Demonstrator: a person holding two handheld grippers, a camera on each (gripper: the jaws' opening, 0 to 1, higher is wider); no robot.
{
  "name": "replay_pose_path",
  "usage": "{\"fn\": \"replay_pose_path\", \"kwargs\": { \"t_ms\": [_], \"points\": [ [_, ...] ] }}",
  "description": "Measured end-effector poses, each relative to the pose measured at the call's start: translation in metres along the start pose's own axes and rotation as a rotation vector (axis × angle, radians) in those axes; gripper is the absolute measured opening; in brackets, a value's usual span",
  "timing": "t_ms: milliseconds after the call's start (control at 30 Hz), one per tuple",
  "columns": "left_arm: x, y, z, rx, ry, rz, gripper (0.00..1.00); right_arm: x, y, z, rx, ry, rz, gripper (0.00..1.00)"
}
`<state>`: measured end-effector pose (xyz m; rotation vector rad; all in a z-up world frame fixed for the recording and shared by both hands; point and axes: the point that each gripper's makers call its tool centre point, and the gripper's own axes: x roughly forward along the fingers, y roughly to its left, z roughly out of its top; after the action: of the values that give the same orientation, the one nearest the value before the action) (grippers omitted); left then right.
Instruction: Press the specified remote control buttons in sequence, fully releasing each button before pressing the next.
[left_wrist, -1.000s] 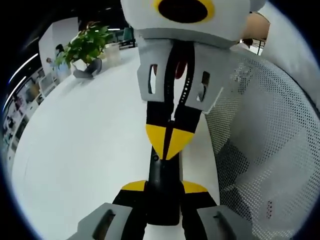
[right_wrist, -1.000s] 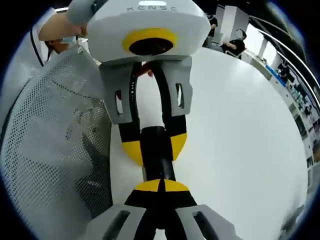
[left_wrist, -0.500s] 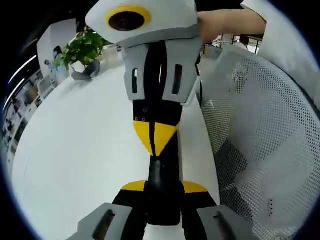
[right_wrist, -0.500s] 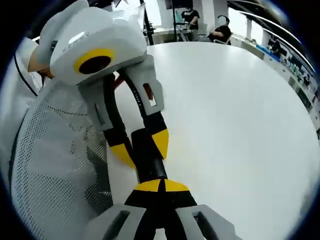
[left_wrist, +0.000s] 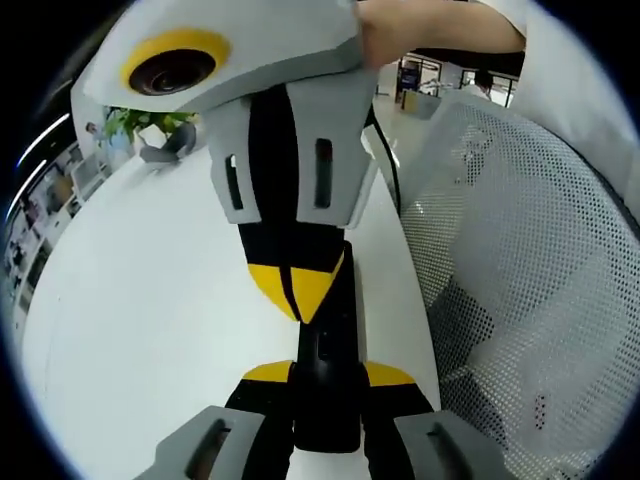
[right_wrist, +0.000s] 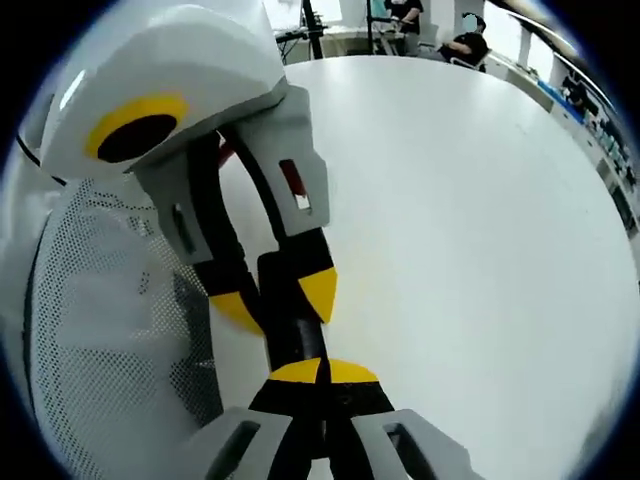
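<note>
The left claw (left_wrist: 328, 372) is clamped on the near end of the black remote (left_wrist: 330, 340), holding it up over the white bench (left_wrist: 150, 290) near the edge where a mesh chair back (left_wrist: 520, 270) stands. The right claw (right_wrist: 322, 372) has its yellow tips pinched together, nothing between them, and those tips bear down on the remote's top face. In the left gripper view it slants in from above, its tips (left_wrist: 292, 285) meeting the remote just ahead of the left claw's hold. The two tools face each other, nearly nose to nose. To press well, I'd say: hold the left firm, push straight in, then lift fully clear before the next button.
</note>
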<state>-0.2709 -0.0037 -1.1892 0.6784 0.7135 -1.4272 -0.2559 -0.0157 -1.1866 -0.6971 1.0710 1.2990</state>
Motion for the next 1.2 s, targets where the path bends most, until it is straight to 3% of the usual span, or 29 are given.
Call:
{"fn": "replay_pose_path", "kwargs": {
  "t_ms": [100,200,267,333,500,567,667,967,1200],
  "points": [
    [0.000,0.000,0.000,-0.001,-0.002,0.001,0.24,0.000,-0.002,0.001,0.048,-0.066,-0.041,0.00],
    [0.000,0.000,0.000,-0.003,-0.007,0.002,0.24,-0.003,0.000,0.002,0.014,-0.153,-0.072,0.00],
    [0.000,0.000,0.000,-0.010,-0.007,0.004,0.24,-0.005,-0.001,0.001,0.070,-0.190,-0.101,0.00],
    [0.000,0.000,0.000,-0.012,-0.009,0.006,0.24,-0.006,0.011,0.006,0.086,-0.222,-0.049,0.00],
    [0.000,0.000,0.000,-0.013,-0.017,0.006,0.24,-0.001,0.026,0.011,0.006,-0.199,-0.046,0.00],
    [0.000,0.000,0.000,-0.013,-0.018,0.006,0.24,-0.003,0.023,0.010,-0.052,-0.162,-0.072,0.00],
    [0.000,0.000,0.000,-0.013,-0.021,0.006,0.24,-0.001,0.023,0.011,-0.069,-0.136,-0.088,0.00],
    [0.000,0.000,0.000,-0.016,-0.031,0.006,0.24,0.001,0.021,0.009,-0.040,-0.112,-0.105,0.00],
    [0.000,0.000,0.000,-0.022,-0.038,0.010,0.24,-0.002,0.021,0.009,0.028,-0.186,-0.056,0.00]
  ]
}}
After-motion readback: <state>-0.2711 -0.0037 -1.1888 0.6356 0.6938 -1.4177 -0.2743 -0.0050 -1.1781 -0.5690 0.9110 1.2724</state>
